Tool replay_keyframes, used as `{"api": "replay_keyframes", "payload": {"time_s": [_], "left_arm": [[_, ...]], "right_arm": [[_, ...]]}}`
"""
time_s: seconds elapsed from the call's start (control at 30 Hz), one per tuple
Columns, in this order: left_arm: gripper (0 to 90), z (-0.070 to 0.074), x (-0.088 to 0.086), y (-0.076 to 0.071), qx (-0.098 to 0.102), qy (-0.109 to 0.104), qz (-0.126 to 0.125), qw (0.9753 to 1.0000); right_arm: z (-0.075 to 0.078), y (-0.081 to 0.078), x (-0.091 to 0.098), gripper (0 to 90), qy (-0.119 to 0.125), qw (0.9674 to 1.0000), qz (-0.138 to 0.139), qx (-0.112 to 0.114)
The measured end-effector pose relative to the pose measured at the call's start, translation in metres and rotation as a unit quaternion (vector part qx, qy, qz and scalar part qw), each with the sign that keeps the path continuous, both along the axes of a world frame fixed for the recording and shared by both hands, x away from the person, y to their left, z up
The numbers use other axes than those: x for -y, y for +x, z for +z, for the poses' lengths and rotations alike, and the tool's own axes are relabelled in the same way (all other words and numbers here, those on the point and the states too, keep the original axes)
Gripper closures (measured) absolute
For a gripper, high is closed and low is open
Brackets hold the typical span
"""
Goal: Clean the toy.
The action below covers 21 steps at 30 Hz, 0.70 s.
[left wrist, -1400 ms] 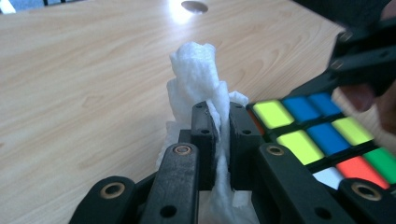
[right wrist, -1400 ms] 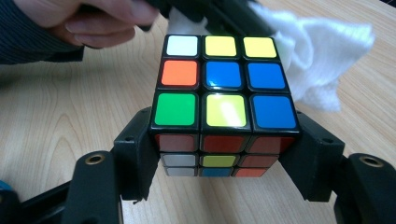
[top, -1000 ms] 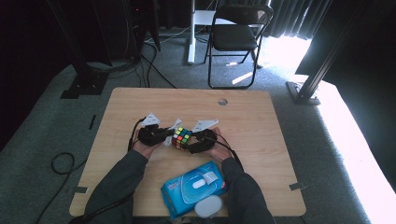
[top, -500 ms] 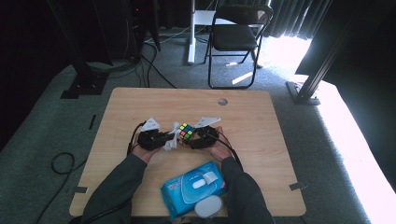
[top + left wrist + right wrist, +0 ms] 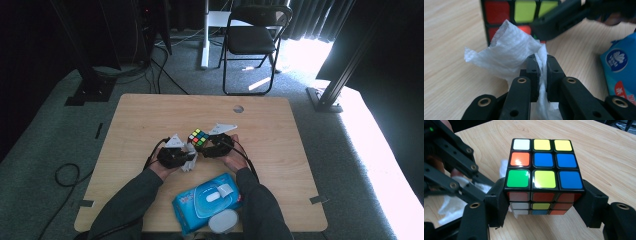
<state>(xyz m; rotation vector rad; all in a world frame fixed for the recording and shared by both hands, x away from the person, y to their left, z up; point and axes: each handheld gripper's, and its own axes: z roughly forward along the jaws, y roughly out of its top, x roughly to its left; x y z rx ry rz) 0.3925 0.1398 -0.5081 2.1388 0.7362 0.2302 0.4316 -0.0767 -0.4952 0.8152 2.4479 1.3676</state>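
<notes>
At mid-table, the right gripper (image 5: 544, 200) clamps the cube (image 5: 543, 166) steady so the left gripper (image 5: 542, 72), pinching a wipe (image 5: 509, 55), can clean it.

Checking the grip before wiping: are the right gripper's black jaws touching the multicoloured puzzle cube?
Touching. The right gripper view shows the right gripper with both jaws pressed against the multicoloured puzzle cube.
</notes>
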Motion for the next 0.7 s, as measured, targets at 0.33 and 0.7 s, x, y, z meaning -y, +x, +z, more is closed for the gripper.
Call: {"api": "replay_keyframes", "payload": {"time_s": [0.33, 0.7], "left_arm": [[83.3, 0.015, -0.010, 0.002, 0.019, -0.018, 0.018, 0.9995], [83.2, 0.021, -0.018, 0.004, 0.024, -0.038, 0.032, 0.9985]], "right_arm": [[-0.004, -0.001, -0.001, 34.3, -0.010, 0.9999, 0.008, -0.004], [-0.008, -0.002, -0.006, 34.4, -0.025, 0.9996, 0.012, -0.006]]}}
